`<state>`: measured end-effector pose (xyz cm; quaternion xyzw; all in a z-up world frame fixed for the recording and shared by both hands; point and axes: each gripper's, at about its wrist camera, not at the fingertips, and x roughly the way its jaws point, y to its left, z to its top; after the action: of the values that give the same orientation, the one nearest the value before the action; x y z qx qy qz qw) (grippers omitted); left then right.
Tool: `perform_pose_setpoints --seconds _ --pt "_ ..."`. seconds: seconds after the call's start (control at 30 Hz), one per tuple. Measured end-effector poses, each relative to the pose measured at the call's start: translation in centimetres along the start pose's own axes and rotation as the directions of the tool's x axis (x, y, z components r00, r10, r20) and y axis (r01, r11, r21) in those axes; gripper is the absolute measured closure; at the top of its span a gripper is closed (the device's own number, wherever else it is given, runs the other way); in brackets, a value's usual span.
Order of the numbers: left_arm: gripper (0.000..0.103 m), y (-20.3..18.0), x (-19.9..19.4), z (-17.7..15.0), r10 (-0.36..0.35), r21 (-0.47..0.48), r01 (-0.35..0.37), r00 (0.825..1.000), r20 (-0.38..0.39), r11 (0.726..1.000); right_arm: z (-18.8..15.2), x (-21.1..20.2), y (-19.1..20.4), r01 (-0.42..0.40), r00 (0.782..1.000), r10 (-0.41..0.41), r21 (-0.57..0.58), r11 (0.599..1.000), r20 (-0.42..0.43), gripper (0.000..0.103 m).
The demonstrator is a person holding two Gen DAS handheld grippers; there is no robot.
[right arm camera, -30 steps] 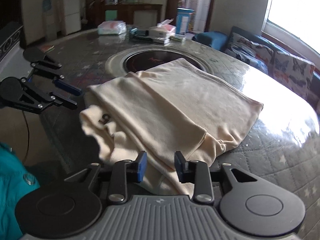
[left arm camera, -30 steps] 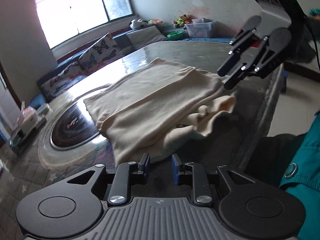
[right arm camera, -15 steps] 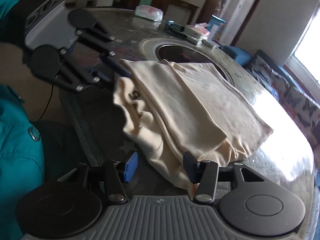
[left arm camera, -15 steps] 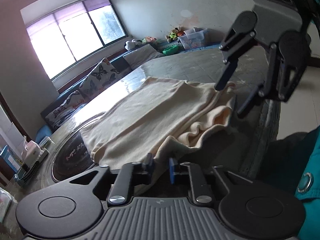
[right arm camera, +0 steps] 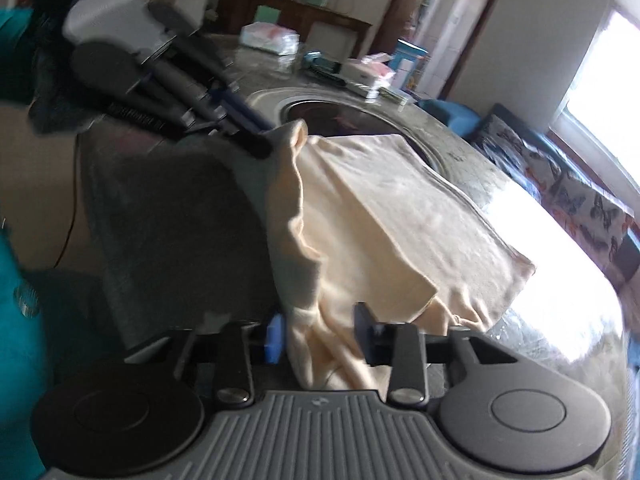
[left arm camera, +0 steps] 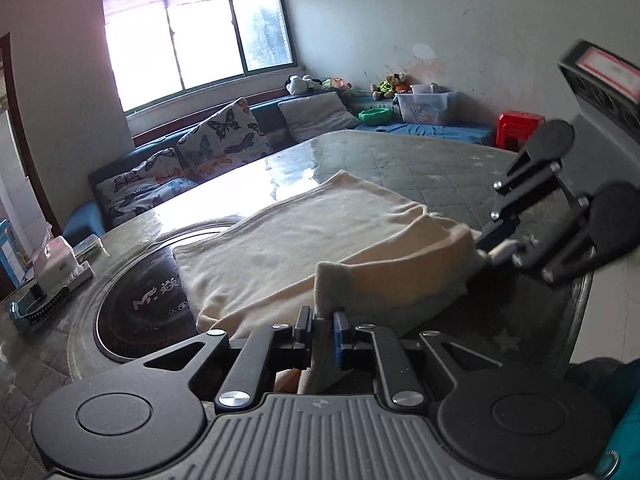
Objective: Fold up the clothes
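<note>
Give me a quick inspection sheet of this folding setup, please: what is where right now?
Surface: round quilted table with a dark glass centre.
Job's things: cream garment, near edge lifted.
Clutter: tissue box, packets at the far side.
Grippers: left gripper shut on the garment; right gripper open around a corner of it.
Cables: thin dark wire beyond the table edge.
Surroundings: butterfly cushions, window, red stool.

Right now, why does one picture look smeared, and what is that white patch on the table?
Right wrist view: motion blur smears the left gripper and the room. Left wrist view: sharper, walls bowed by the fisheye. In both, window light glares off the table, washing out its surface beyond the cream garment.
</note>
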<state>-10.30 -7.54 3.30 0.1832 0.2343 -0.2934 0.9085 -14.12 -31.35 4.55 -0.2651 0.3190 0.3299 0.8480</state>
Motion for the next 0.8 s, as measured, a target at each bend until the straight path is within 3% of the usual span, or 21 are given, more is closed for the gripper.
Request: perform_pose_setpoints --seconds 0.13,0.2,0.47,0.57,0.6,0.67,0.8 --pt "0.081 -0.6 -0.8 -0.9 0.02 0.047 -0.02 1.0 0.0 0.999 0.8 0.0 -1.6 -0.013 1.0 0.012 0.073 0.997 0.01 0.092" --pt "0.07 -1.0 -1.2 -1.5 0.038 0.085 -0.038 0.999 -0.001 0.996 1.1 -0.2 -2.4 -0.022 1.0 0.02 0.109 0.994 0.021 0.093" --pt "0.068 -2.2 -1.0 -3.6 0.072 0.22 -0.066 0.997 -0.021 0.973 1.6 -0.3 -3.6 -0.014 0.999 0.006 0.158 0.987 0.045 0.097" --pt "0.073 -2.4 -0.6 -4.2 0.092 0.264 -0.082 0.995 -0.025 0.961 1.5 -0.5 -3.5 -0.005 0.999 -0.004 0.172 0.985 0.051 0.098" --pt "0.083 -2.3 -0.5 -4.2 0.095 0.265 -0.085 0.995 -0.024 0.96 1.4 -0.6 -3.4 0.001 0.998 -0.011 0.176 0.984 0.055 0.098" --pt "0.091 -2.1 -0.6 -4.1 0.096 0.256 -0.089 0.995 -0.017 0.963 1.2 -0.7 -3.1 0.018 0.997 -0.031 0.176 0.984 0.068 0.099" --pt "0.096 -1.9 -1.7 -3.6 0.098 0.23 -0.098 0.995 0.013 0.968 0.8 -1.5 -3.0 0.027 0.994 -0.047 0.192 0.981 0.101 0.099"
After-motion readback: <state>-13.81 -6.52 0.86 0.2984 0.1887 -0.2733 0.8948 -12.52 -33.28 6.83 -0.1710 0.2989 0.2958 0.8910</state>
